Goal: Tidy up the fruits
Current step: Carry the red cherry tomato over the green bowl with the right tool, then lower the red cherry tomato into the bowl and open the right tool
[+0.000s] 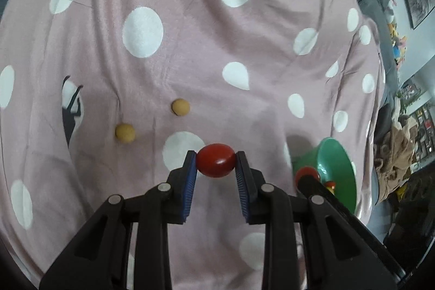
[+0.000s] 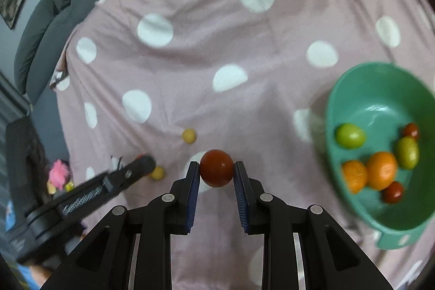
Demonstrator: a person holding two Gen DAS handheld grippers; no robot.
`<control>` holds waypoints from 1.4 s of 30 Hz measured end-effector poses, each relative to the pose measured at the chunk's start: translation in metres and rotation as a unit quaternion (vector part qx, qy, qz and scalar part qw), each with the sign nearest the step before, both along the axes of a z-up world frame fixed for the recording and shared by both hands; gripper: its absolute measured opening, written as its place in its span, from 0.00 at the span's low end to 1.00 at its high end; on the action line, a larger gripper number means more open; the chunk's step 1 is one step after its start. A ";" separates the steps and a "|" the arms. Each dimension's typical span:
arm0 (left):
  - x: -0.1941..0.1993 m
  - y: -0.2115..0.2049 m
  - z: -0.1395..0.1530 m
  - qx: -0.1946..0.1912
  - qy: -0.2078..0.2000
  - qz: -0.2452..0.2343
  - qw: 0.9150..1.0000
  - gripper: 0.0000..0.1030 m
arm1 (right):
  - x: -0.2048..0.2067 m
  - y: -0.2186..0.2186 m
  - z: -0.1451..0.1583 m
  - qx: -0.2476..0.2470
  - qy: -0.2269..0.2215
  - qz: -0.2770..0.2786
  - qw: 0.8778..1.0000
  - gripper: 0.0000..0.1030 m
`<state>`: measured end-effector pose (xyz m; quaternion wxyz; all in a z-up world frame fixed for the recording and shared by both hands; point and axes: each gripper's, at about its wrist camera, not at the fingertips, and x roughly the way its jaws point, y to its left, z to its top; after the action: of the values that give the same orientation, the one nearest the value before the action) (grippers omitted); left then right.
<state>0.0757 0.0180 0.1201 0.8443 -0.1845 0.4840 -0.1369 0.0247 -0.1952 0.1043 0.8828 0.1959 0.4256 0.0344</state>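
left gripper: jaws closed about halfway onto a red oval fruit, blue pads on its two sides, pinched across the short axis so it can't roll out. Centre-low in the left wrist view.
right gripper: same grip on a second dark red round fruit, pads on both flanks, centre-low in the right wrist view. Lifted or resting on the cloth, can't tell, frame is blurred.
green bowl: right edge of the right wrist view, the collection point. Holds two oranges, two green fruits, two small red ones.
loose fruit: two small yellow balls on the pink polka-dot blanket, left of centre in the left wrist view, not yet collected.
stage: judged mid-task; both held fruits look bound for the bowl.
risk: soft blanket, bowl may tip if the rim gets nudged.
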 end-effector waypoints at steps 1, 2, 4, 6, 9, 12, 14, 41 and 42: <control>-0.007 -0.004 0.002 0.007 -0.007 0.002 1.000 0.27 | -0.002 -0.002 0.002 -0.004 -0.005 -0.003 1.000 0.26; -0.013 -0.007 0.005 0.013 -0.013 0.005 1.000 0.27 | -0.003 -0.006 0.004 -0.006 -0.009 -0.006 1.000 0.26; -0.015 -0.017 0.008 0.013 -0.019 0.002 1.000 0.27 | -0.006 -0.017 0.008 0.003 -0.016 -0.022 1.000 0.26; -0.017 -0.024 0.009 0.012 -0.032 -0.001 0.999 0.27 | -0.006 -0.026 0.007 0.013 -0.017 -0.026 0.999 0.26; -0.022 -0.040 0.007 0.044 -0.050 -0.002 0.998 0.27 | -0.010 -0.043 0.009 0.019 -0.025 -0.043 0.999 0.26; -0.025 -0.052 0.004 0.024 -0.045 -0.014 0.999 0.27 | -0.015 -0.056 0.011 -0.007 -0.029 -0.065 0.997 0.26; -0.029 -0.061 0.005 0.033 -0.049 -0.021 0.998 0.27 | -0.016 -0.065 0.010 -0.002 -0.024 -0.070 0.997 0.26; -0.049 -0.197 0.014 0.041 -0.100 -0.139 0.984 0.27 | -0.056 -0.154 0.021 -0.041 -0.043 -0.170 0.984 0.27; -0.049 -0.201 0.012 0.041 -0.096 -0.142 0.984 0.27 | -0.059 -0.158 0.022 -0.040 -0.044 -0.177 0.982 0.27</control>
<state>0.0272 -0.1826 0.1323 0.8658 -0.0655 0.4269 -0.2526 -0.0340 -0.3536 0.1262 0.9001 0.2307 0.3457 -0.1309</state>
